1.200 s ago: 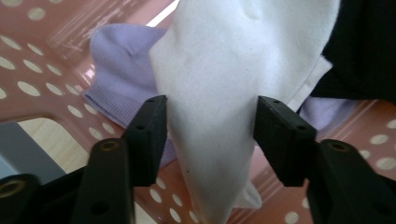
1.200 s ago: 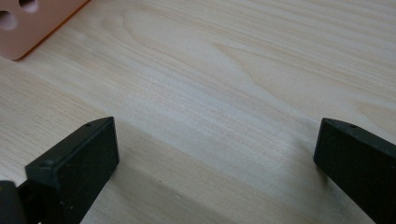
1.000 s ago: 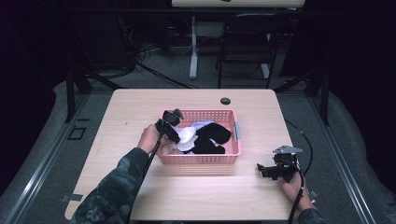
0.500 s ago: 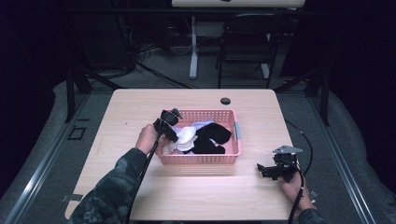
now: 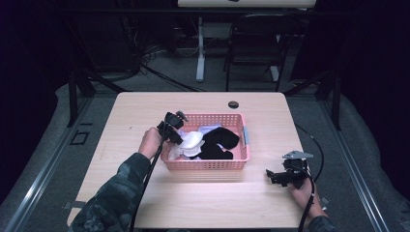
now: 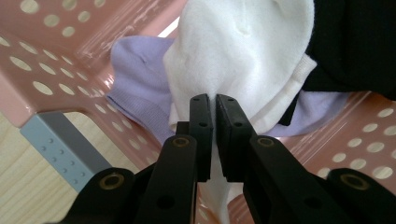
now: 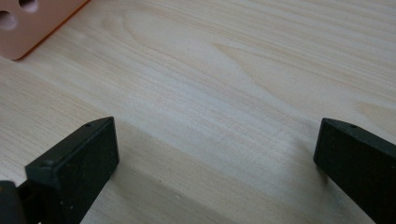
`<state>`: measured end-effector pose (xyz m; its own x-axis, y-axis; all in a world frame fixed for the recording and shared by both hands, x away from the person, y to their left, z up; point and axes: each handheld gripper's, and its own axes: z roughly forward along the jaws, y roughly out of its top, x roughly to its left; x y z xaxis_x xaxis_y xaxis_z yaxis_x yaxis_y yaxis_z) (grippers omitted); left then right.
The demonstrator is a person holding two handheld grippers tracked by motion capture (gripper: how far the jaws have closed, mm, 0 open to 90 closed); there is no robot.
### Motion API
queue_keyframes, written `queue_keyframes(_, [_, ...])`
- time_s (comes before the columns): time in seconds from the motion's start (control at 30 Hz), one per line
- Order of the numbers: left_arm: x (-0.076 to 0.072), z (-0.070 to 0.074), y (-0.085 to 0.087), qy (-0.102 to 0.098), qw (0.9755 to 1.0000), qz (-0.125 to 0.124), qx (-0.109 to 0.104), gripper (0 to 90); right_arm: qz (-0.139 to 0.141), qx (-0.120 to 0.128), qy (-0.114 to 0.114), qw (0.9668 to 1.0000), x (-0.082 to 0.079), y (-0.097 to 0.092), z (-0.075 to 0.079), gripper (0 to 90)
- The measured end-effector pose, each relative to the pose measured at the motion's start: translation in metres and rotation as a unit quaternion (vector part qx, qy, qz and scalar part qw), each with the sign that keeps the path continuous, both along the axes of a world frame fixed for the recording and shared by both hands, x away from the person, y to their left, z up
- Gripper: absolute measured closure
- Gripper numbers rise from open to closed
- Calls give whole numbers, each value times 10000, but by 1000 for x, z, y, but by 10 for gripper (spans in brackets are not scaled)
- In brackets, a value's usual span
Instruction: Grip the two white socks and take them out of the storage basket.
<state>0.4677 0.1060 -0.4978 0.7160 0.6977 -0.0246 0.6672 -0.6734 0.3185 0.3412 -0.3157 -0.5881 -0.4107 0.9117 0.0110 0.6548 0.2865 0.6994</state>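
Note:
A pink perforated basket (image 5: pixel 241 137) stands mid-table and holds white, lavender and black socks. My left gripper (image 5: pixel 178 137) reaches over the basket's left rim and is shut on a white sock (image 6: pixel 243 56), pinching a fold of it between the jaws (image 5: pixel 191 141). A lavender sock (image 6: pixel 135 88) lies under it and a black sock (image 5: pixel 218 144) lies to the right (image 6: pixel 359 42). My right gripper (image 5: pixel 271 176) rests low over bare wood at the front right, open, with nothing between its fingers (image 7: pixel 74 163).
A small black round thing (image 5: pixel 233 104) sits near the table's far edge. The basket corner (image 7: pixel 28 25) lies up and left of my right gripper. Bare wood (image 5: pixel 217 198) stretches in front of the basket. A chair and table legs stand beyond the far edge.
My left gripper has shifted slightly left toward the basket's left rim, holding the white sock. The right gripper has stayed where it was.

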Motion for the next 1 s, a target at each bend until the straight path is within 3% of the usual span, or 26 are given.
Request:
queue_keyframes(0.23, [0, 2, 0, -28, 10000, -26, 14, 864, 0, 0, -2, 10000, 0, 0, 0, 0])
queue_keyframes(0.4, [-1, 17, 2, -205, 9997, -33, -151, 867, 1, -1, 0, 10000, 0, 0, 0, 0])
queue_keyframes(1.0, [-1, 58, -2, -545, 9981, -168, -239, 867, 2, -3, 2, 10000, 0, 0, 0, 0])
